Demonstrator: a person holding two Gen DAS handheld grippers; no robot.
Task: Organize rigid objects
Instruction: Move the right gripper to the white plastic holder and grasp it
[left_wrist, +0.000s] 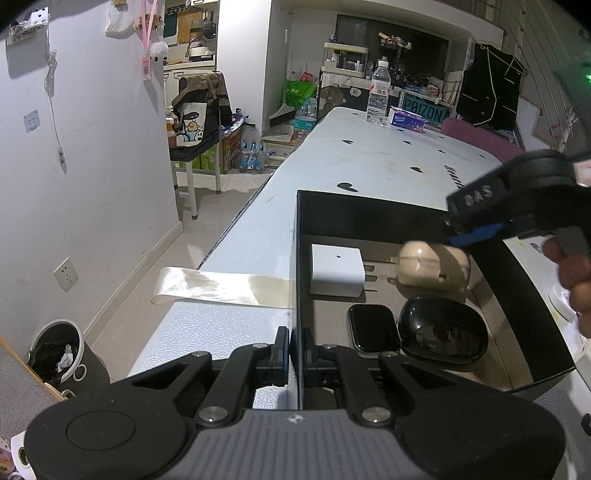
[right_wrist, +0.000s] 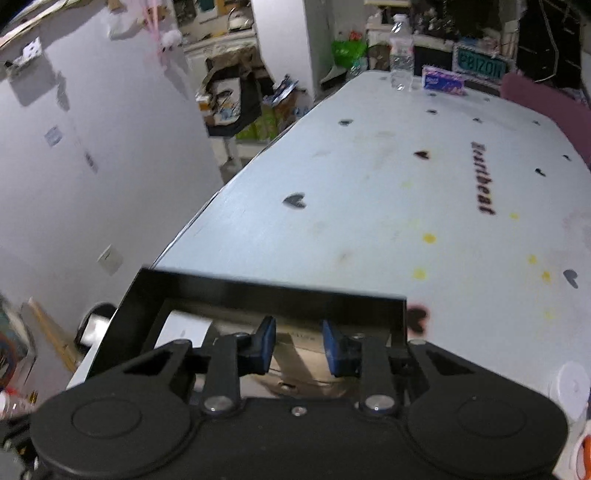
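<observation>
Lying crosswise (long axis left-right), beige case (left_wrist: 432, 271) inside black box (left_wrist: 369, 216).

We count one black box (left_wrist: 369, 206) holding four things: one white charger (left_wrist: 335, 271), one beige case (left_wrist: 432, 269), one black case (left_wrist: 441, 334), one watch (left_wrist: 373, 328). On the table (left_wrist: 369, 162): one bottle (left_wrist: 378, 94), one tissue pack (left_wrist: 408, 119).

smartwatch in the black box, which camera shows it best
The left wrist view: the smartwatch lies in full sight on the floor of the black box, beside a black case. In the right wrist view it is hidden behind the gripper body.
</observation>
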